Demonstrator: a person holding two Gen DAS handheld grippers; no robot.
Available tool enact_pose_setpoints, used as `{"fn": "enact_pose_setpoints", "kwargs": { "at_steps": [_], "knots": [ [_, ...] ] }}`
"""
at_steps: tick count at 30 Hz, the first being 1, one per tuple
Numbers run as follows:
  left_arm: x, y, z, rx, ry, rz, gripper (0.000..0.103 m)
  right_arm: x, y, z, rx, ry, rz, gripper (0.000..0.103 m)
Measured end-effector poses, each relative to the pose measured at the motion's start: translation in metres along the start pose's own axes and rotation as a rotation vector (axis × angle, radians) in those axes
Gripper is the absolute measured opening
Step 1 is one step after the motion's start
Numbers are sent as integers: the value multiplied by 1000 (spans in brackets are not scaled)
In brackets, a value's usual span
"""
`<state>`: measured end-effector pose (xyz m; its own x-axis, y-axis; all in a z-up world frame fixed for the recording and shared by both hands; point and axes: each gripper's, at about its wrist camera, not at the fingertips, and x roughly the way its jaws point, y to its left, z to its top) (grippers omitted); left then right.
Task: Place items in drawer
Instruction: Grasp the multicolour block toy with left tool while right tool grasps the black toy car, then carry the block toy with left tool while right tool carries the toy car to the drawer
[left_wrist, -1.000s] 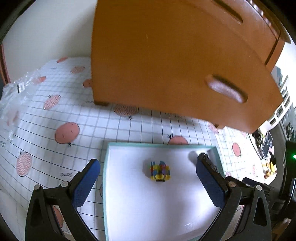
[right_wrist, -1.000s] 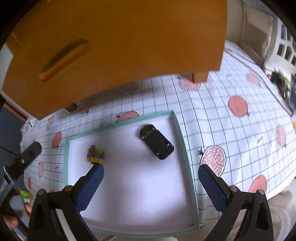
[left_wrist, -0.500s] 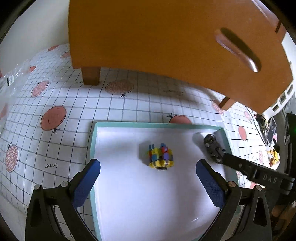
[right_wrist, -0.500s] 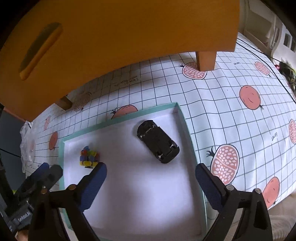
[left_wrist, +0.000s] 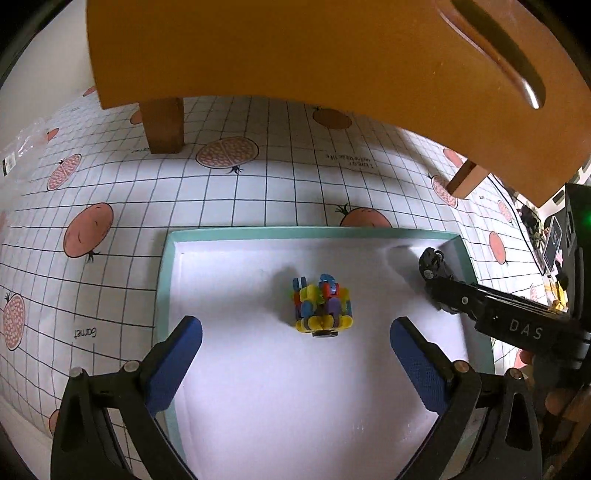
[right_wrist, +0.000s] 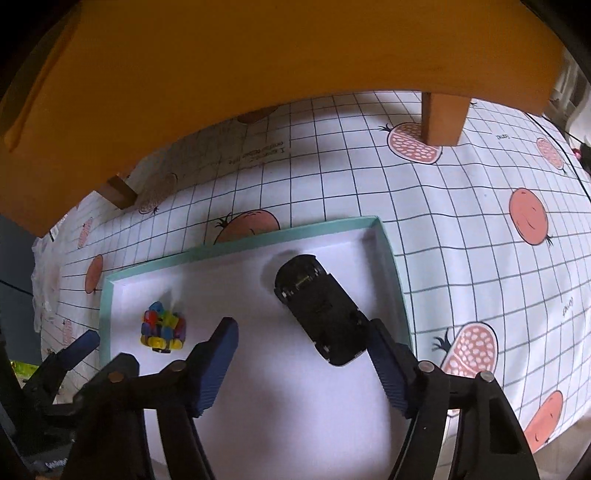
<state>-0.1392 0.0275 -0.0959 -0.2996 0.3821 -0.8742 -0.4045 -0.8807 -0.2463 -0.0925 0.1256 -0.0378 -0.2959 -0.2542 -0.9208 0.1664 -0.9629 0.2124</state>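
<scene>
A white tray with a teal rim lies on the tablecloth. A colourful block toy sits in its middle, and my left gripper hangs open just in front of it with nothing between its pads. A black toy car lies at an angle near the tray's right wall. My right gripper is over the car's near end and its jaws are closing. The right pad is beside the car and the left pad stands well apart from it.
An orange wooden drawer cabinet on short legs looms over the far side of the tray, with a slot handle. A checked cloth with fruit prints covers the table. Clear plastic wrap lies far left.
Both grippers have sunk toward the tray and tipped further down. The right jaws have narrowed around the near end of the black car. The left jaws have stayed wide.
</scene>
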Motion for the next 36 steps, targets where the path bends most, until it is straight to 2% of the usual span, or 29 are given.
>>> {"fn": "enact_pose_setpoints", "kwargs": {
  "at_steps": [2,13,20,21,23,25,27,33,35,36],
  "knots": [
    [4,-1,1,3,13,8,96,2,1,2,-19,-3,-13,72],
    [19,-4,3,2,45,56,95,22,-5,6,-23,8,-9,68],
    [25,-14,6,23,59,87,94,23,-14,8,3,-6,-8,55],
    [26,-14,7,23,61,91,92,23,-15,9,6,-7,-9,54],
    [31,-15,9,24,77,97,78,23,-16,10,11,-10,-6,50],
    [34,-15,9,21,90,103,77,24,-17,10,10,-12,-9,46],
    [36,-17,9,22,91,111,75,23,-18,10,10,-13,-1,46],
    [42,-19,9,25,118,110,53,23,-17,8,6,-1,49,46],
    [42,-20,8,28,121,114,39,23,-16,6,0,6,60,46],
    [42,-20,8,30,123,111,39,22,-15,4,-3,9,62,46]
  ]
}}
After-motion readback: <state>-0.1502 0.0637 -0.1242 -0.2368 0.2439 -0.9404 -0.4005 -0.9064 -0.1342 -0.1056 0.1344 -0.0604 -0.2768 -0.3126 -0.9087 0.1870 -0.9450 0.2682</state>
